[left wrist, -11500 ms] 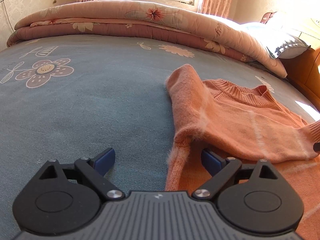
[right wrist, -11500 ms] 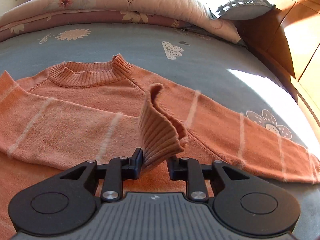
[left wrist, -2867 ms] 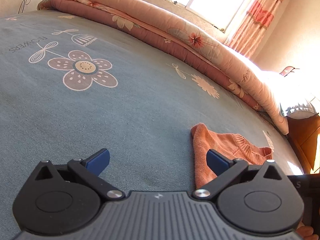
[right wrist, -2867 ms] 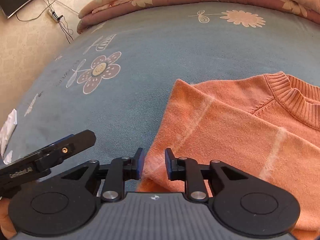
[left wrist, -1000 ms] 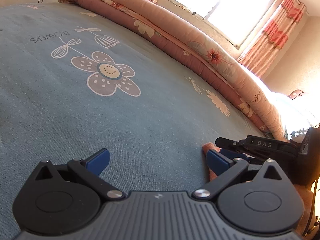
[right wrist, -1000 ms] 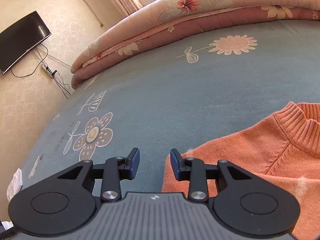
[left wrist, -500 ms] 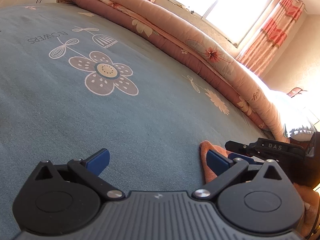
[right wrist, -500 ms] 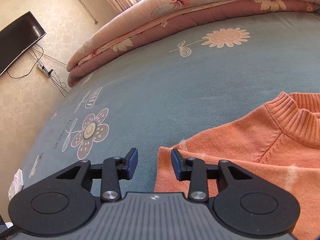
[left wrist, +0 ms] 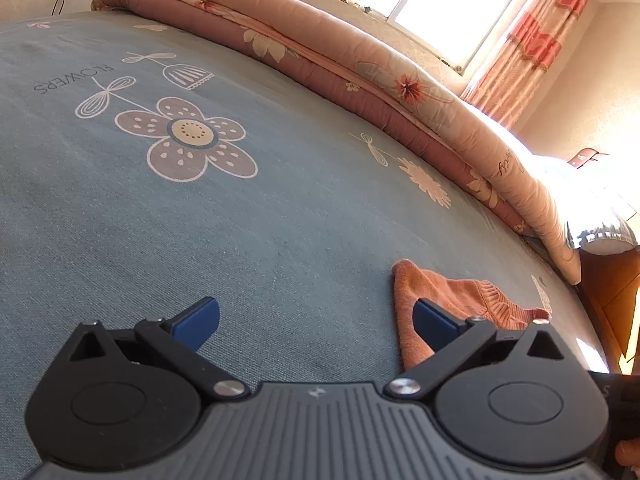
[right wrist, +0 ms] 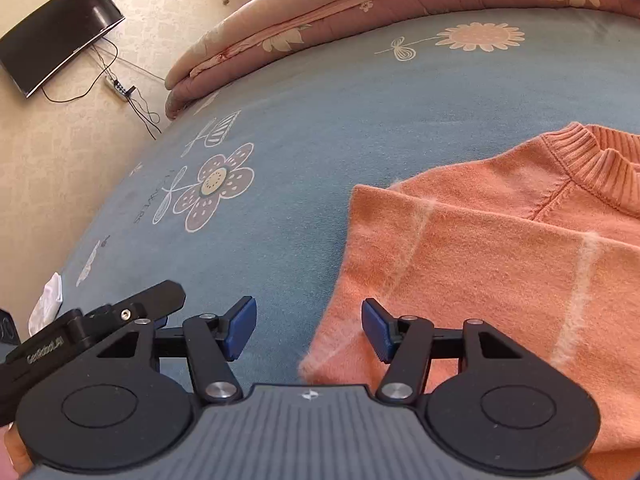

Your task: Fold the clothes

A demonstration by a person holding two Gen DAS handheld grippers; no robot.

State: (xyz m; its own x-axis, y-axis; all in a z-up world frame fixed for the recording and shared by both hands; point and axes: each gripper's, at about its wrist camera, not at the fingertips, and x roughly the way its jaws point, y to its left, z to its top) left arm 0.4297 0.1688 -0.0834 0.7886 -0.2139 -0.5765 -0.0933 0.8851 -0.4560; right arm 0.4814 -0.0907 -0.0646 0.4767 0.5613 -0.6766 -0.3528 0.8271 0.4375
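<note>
Two open grippers, one soft orange sweater (right wrist: 500,248) on the bed (right wrist: 360,112).

Nearest, right gripper (right wrist: 309,328) spread wide and holding nothing, straddling the sweater's near left edge; left gripper (left wrist: 316,318) likewise wide and empty, just left of the sweater, one blue pad against its folded edge. Beyond, sweater lying flat, ribbed collar (right wrist: 600,168) at the far side, a layer doubled over along the left. Probably light, limp and fuzzy: no stiffness, likely to sag and drag rather than slide. Best taken at the doubled left edge or a corner, pinching all layers. Farthest from the sweater, rolled quilt (left wrist: 360,64).
</note>
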